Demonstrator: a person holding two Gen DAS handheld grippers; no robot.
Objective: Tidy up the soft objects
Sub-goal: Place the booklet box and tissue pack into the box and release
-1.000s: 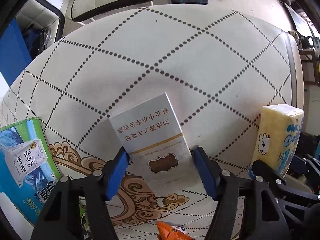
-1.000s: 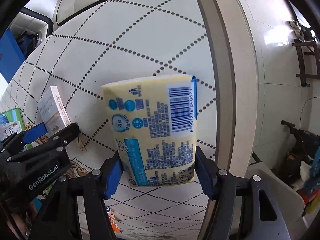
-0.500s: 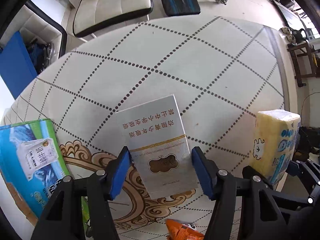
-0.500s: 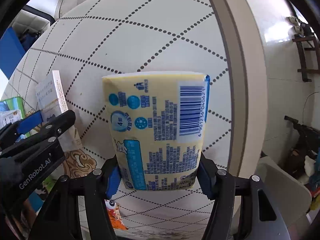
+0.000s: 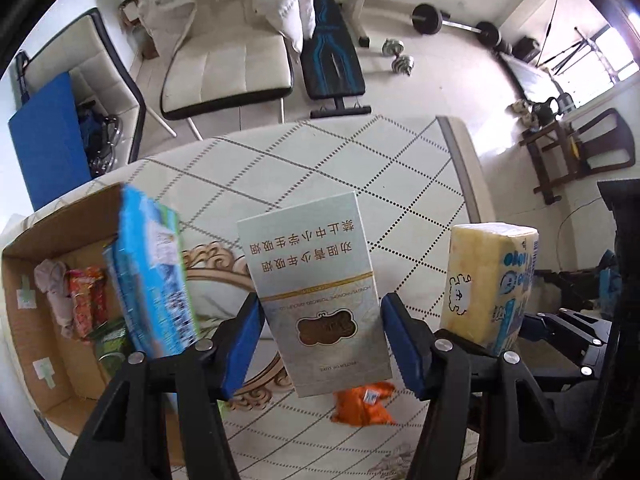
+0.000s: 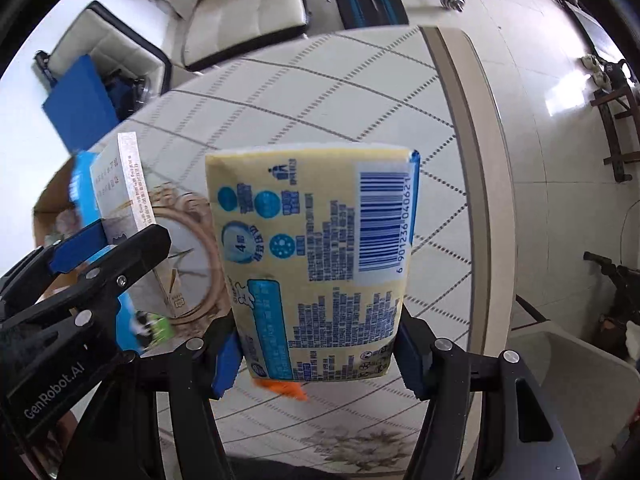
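Between right gripper (image 6: 316,354) pads: yellow tissue pack (image 6: 312,264)

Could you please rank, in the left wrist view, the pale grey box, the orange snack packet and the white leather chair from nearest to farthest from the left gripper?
1. Pale grey box: between the left gripper's jaws.
2. Orange snack packet: on the table just below.
3. White leather chair: beyond the table's far edge.

Both held packs, the pale box (image 5: 318,296) and yellow tissue pack (image 6: 316,268), have risen off the table (image 5: 400,168).
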